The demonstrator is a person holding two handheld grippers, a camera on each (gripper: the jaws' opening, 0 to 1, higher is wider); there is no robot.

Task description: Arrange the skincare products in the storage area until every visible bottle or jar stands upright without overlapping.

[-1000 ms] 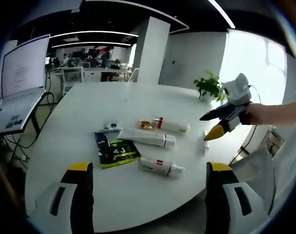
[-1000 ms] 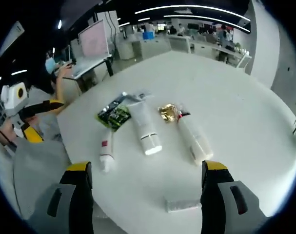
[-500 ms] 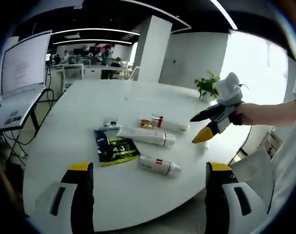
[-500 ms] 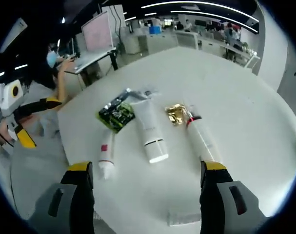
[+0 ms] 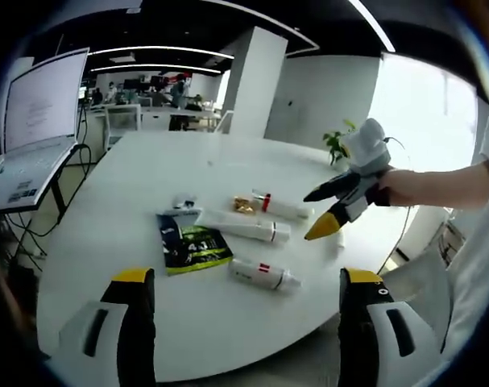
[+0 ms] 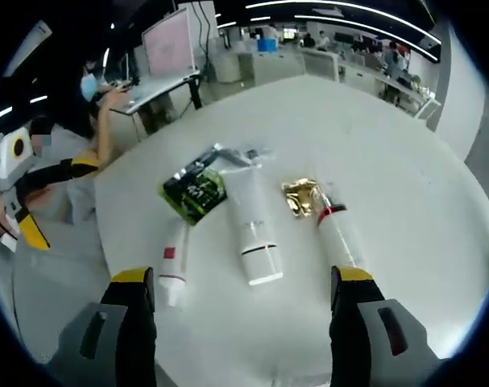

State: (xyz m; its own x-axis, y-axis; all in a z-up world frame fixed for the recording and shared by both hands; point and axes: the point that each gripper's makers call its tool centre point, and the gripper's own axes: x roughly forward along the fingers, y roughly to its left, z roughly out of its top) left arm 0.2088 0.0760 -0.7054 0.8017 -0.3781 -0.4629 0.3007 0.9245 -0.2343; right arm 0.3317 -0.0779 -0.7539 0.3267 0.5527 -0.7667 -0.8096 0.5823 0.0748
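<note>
Table [image 6: 405, 161]: white, round; every product lies flat on it, none upright yet.
Big tube [image 6: 252, 230]: centre of the right gripper view, cap toward 6 o'clock, its far end touching the sachet pile.
Red-cap tube [image 6: 339, 235]: at 3 o'clock of the big tube, lying parallel to it, gold foil [image 6: 302, 196] just beside its far end.
Small tube [image 6: 173, 262]: at 8 o'clock of the big tube, red mark on its side, just beside the green sachet [image 6: 194, 190].
Right gripper [image 6: 244, 339]: your jaws stand wide, nothing between them, held above the near table edge with the big tube straight ahead at 12 o'clock.
Left gripper [image 5: 248, 330]: your jaws stand wide and empty, off the table edge; in its own view the small tube [image 5: 265, 275] is nearest, at 12 o'clock.
Step in hand, judged: approach; no product touched.
Risk 1: tubes are round and smooth; a grip near the cap could let one roll or squirt out sideways into its neighbour.
Risk 2: a tube stood on a narrow cap may topple, and with the three lying near one another it could knock the others.
Risk 3: the small tube lies near the table edge; a nudge from your left jaw could push it off.
Risk 4: both grippers closing on the same cluster could collide.
</note>
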